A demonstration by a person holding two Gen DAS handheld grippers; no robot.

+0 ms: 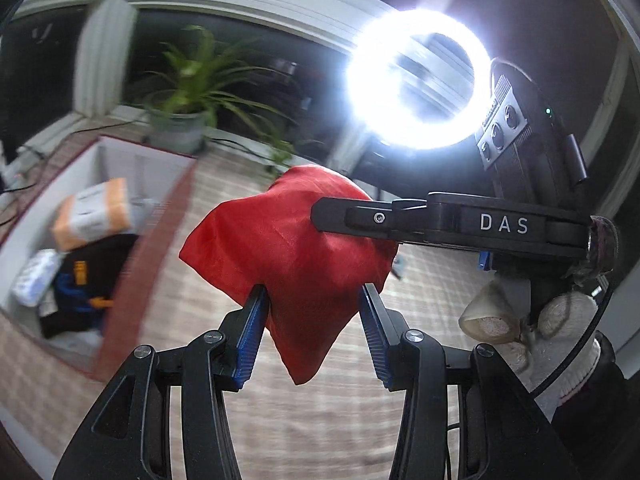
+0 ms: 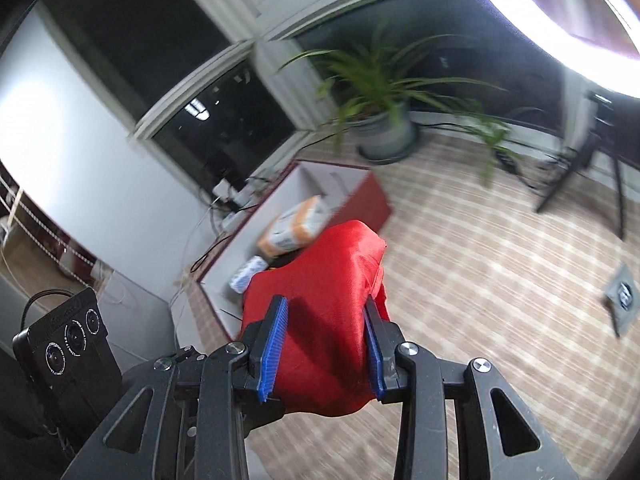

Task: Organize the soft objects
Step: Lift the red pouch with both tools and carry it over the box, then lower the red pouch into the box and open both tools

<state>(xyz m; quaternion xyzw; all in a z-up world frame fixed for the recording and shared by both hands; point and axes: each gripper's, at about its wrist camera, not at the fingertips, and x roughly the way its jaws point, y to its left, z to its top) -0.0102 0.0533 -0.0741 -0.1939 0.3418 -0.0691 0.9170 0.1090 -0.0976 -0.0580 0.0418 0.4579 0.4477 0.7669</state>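
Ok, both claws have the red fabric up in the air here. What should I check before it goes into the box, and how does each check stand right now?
1. Left claw shut on the red cloth bag: ok, both blue pads press on it.
2. Right claw shut on the same bag: ok.
3. Bag clear of the floor: ok, its lower corner hangs free.
4. Box open on top: ok, no lid over it.
5. Room left in the box: cannot tell; an orange and white pack and dark items already lie inside.
6. Bag over the box: not ok, the box sits off to the left.
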